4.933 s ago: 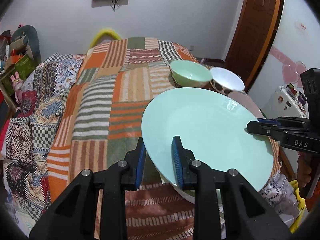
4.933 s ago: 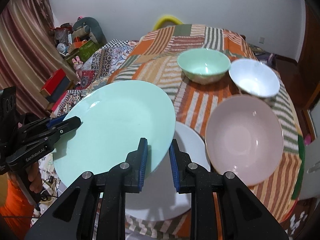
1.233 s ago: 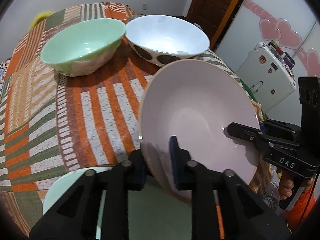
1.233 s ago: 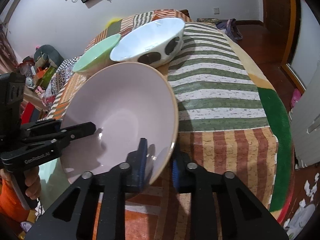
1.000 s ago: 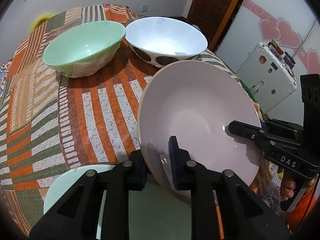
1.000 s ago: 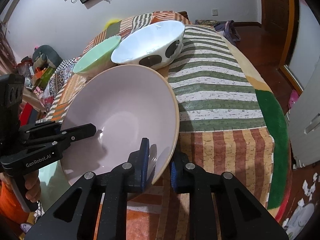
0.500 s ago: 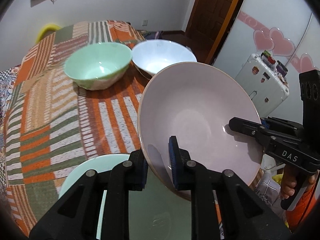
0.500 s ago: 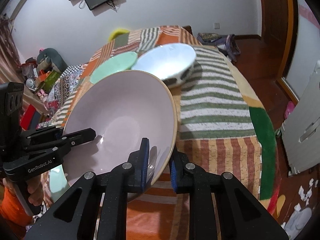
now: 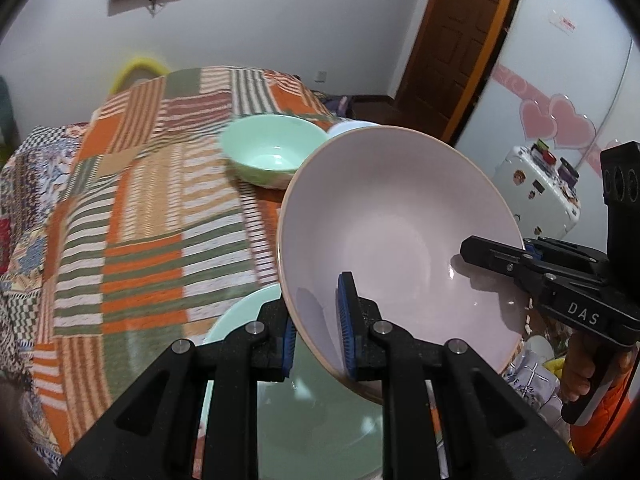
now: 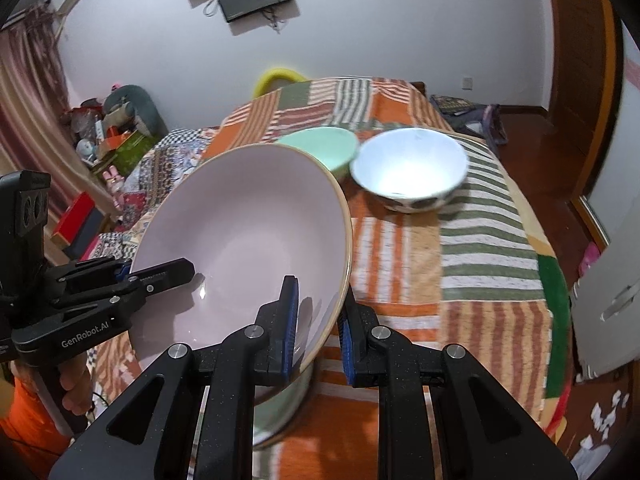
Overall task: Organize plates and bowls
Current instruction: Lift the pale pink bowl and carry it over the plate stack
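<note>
A large pink bowl (image 9: 400, 236) hangs in the air, tilted, held by both grippers on opposite rims. My left gripper (image 9: 318, 330) is shut on its near-left rim. My right gripper (image 10: 316, 326) is shut on its right rim; the bowl also shows in the right wrist view (image 10: 248, 240). Below the bowl lies a mint green plate (image 9: 312, 412) at the table's near edge. A mint green bowl (image 9: 274, 156) and a white bowl with dark spots (image 10: 410, 170) stand farther back on the striped patchwork cloth (image 9: 152, 208).
The right gripper's body (image 9: 568, 280) shows at the right of the left wrist view, the left gripper's body (image 10: 80, 292) at the left of the right wrist view. A white cabinet (image 9: 536, 196) and a wooden door (image 9: 460, 40) stand right of the table. Clutter (image 10: 108, 132) lies at far left.
Earlier both grippers held the mint green plate; it now lies on the table. In the last second the pink bowl has risen higher above the table, held by both grippers.
</note>
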Tool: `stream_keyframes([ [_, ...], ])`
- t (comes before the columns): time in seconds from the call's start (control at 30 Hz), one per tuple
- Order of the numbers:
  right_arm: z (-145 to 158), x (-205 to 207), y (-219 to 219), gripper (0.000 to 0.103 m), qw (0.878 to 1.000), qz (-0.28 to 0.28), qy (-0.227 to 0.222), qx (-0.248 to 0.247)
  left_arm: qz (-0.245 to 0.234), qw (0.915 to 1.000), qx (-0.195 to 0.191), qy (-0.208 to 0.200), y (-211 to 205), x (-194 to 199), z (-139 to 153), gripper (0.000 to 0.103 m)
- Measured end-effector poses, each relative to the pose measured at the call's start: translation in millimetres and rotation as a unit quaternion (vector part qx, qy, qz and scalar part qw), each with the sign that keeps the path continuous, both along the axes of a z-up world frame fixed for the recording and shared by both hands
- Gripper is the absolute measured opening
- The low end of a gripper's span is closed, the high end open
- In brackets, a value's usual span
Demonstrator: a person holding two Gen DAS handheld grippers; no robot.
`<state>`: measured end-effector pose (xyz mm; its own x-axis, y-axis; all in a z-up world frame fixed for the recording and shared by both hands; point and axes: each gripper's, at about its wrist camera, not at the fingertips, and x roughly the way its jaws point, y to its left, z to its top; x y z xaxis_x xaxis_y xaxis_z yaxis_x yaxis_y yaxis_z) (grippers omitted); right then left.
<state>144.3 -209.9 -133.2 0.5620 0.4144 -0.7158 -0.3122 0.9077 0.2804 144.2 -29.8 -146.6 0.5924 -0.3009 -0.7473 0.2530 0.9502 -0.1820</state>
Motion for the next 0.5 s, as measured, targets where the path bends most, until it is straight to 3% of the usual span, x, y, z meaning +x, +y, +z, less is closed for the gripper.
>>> stream_keyframes([
  [0.5,8,-9,97,0.017,0.996,0.089,-0.012,-0.009,0.087,0.996,-0.004,-0.018,99,-54,8,0.019],
])
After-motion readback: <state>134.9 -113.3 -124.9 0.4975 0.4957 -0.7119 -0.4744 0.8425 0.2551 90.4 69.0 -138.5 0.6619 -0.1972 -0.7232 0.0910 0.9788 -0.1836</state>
